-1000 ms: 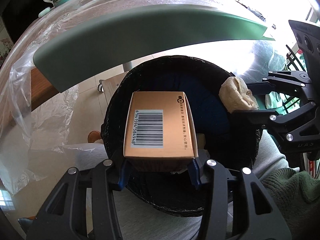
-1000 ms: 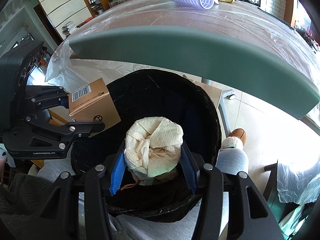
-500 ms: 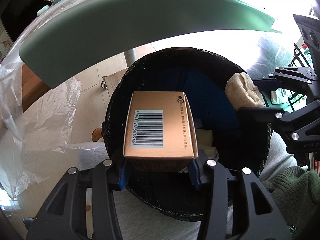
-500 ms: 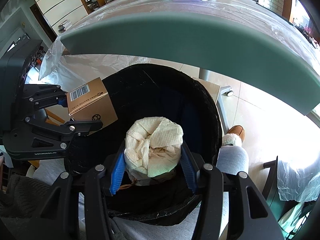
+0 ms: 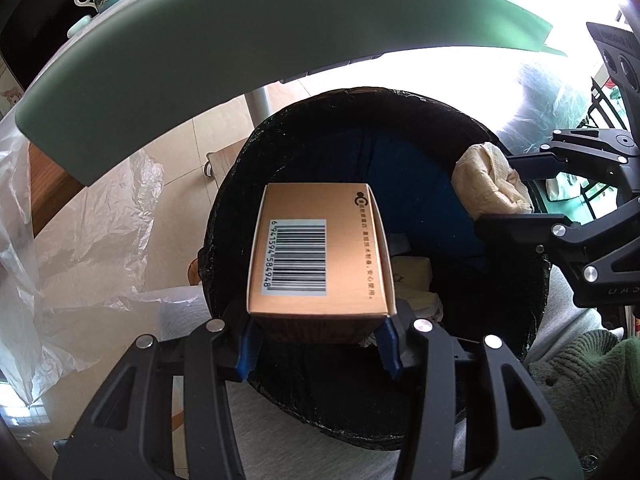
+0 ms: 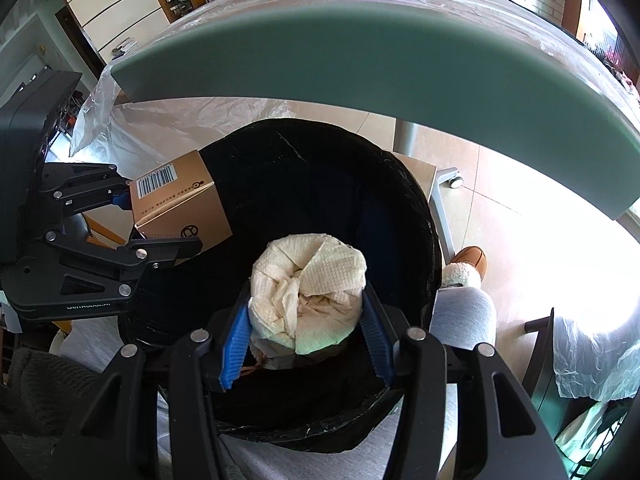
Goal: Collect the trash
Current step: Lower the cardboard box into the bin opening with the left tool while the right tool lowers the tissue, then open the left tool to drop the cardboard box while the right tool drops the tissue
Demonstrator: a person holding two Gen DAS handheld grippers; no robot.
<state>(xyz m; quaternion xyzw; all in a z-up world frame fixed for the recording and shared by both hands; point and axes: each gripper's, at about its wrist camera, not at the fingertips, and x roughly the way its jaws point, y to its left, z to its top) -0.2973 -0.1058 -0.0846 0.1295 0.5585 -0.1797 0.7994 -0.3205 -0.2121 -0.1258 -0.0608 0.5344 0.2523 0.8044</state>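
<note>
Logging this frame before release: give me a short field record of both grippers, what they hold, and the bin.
left gripper: shut on cardboard box, barcode face up
right gripper: shut on paper wad
bin: black-lined, open, directly under both items
bin contents: some pale trash already inside
table edge: green, above and beyond the bin
status: both items over the opening, not yet released

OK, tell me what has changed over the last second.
Almost nothing. The left gripper stays clamped on the cardboard box and the right gripper on the paper wad, both over the black bin. Only the view's framing drifted slightly.
</note>
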